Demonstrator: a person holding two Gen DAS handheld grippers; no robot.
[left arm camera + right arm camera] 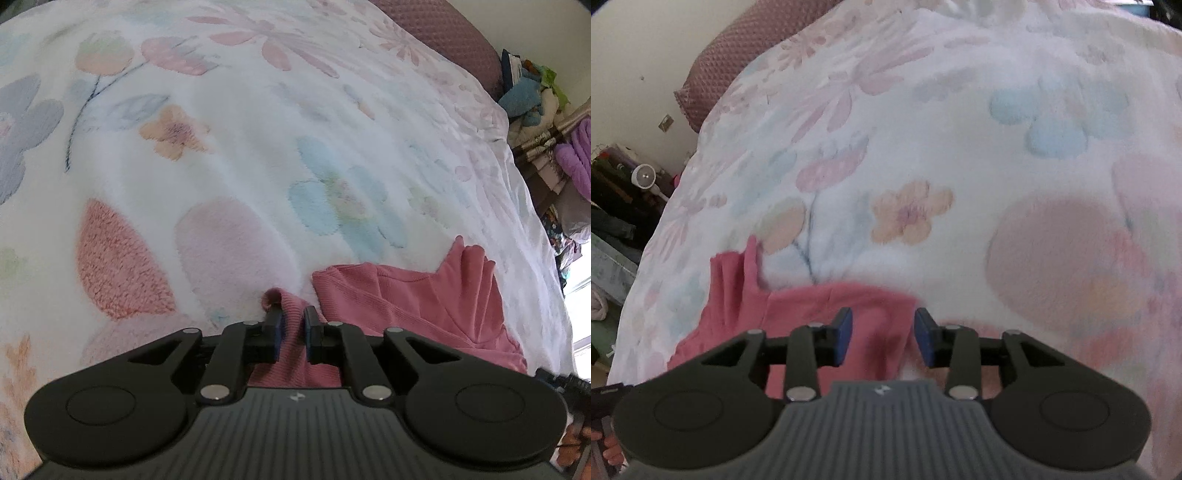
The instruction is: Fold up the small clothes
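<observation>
Left gripper [291, 317] fingers pinched close — right gripper [883, 319] spread

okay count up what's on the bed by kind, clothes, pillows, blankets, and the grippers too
Pink garment: 1, lying on the blanket
Floral fleece blanket: 1
Mauve pillow: 1, at the bed's far end
Hand-held grippers: 2, the left hand-held gripper shut on a pink fold, the right hand-held gripper open above the garment
Total: 5

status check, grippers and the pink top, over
Left gripper shut on pink top. Right gripper open over its edge, not gripping. Top rumpled on floral blanket, nothing in the way.
</observation>
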